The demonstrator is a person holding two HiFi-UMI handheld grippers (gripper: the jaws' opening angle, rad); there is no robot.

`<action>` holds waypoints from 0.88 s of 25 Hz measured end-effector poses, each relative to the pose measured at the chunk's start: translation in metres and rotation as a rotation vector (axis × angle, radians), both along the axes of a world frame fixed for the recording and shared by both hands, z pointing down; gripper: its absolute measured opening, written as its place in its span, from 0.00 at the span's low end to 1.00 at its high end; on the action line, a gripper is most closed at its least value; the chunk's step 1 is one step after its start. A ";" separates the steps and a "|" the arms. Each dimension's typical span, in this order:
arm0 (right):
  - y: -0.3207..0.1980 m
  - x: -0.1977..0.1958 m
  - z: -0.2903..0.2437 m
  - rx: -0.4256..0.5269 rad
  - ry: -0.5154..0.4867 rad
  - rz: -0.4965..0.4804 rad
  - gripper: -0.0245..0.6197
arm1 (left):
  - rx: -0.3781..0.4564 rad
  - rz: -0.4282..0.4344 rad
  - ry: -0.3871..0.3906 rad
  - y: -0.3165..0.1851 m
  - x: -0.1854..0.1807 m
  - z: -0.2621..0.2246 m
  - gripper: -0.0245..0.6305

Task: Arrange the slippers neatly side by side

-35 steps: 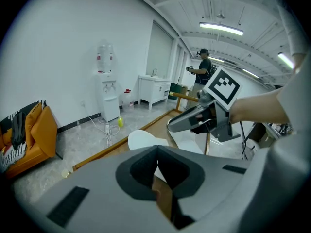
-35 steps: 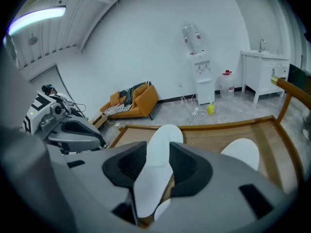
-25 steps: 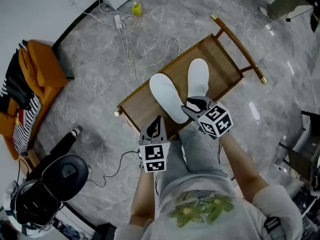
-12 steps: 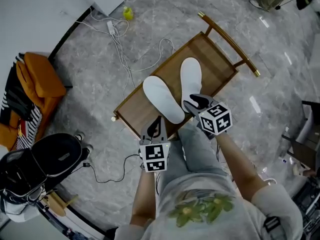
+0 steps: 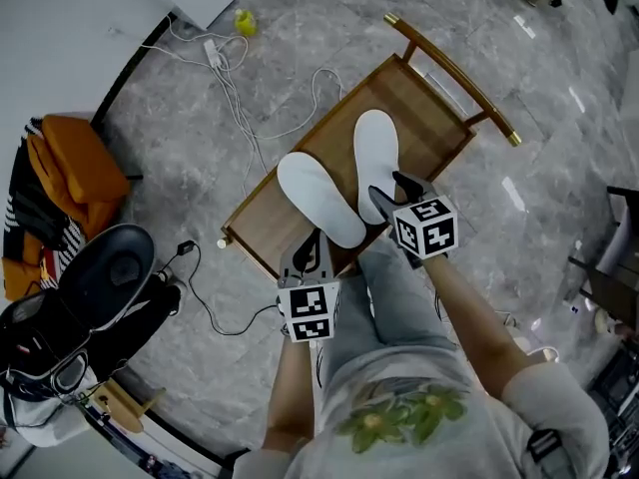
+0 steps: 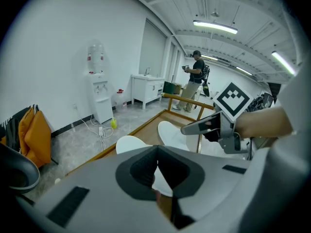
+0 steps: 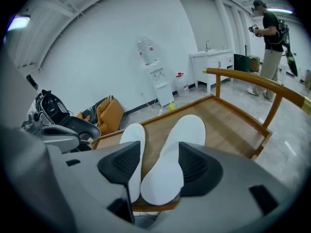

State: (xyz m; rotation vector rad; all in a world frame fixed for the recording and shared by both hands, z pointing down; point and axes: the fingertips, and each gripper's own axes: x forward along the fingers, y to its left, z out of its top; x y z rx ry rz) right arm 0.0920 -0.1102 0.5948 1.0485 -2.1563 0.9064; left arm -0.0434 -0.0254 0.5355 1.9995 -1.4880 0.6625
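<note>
Two white slippers lie soles up on a low wooden bench (image 5: pixel 431 133). The left slipper (image 5: pixel 318 200) angles to the left, and the right slipper (image 5: pixel 375 160) points straight along the bench. My right gripper (image 5: pixel 391 196) is at the right slipper's heel. Its jaws are opening, and the heel (image 7: pixel 163 178) lies between them with gaps at both pads. My left gripper (image 5: pixel 312 252) hovers at the bench's near edge behind the left slipper (image 6: pixel 127 143), shut with nothing in it.
The bench has a raised rail (image 5: pixel 449 68) with brass tips at its far end. White cables (image 5: pixel 235 83) and a yellow object (image 5: pixel 245 23) lie on the marble floor. An orange bag (image 5: pixel 65 168) and black gear (image 5: pixel 100 297) sit to the left. A person (image 6: pixel 194 79) stands far off.
The right gripper's jaws have spread apart at the right slipper's heel. The head view has drifted a little. The left gripper stays where it was.
</note>
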 end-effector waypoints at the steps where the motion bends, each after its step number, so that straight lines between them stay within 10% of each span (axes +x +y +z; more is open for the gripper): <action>1: -0.003 0.002 0.003 0.002 0.014 0.006 0.40 | 0.000 -0.003 0.001 -0.002 0.001 0.001 0.06; 22: -0.040 0.014 0.057 -0.052 0.147 0.181 0.48 | -0.043 -0.001 0.008 -0.015 0.000 0.038 0.06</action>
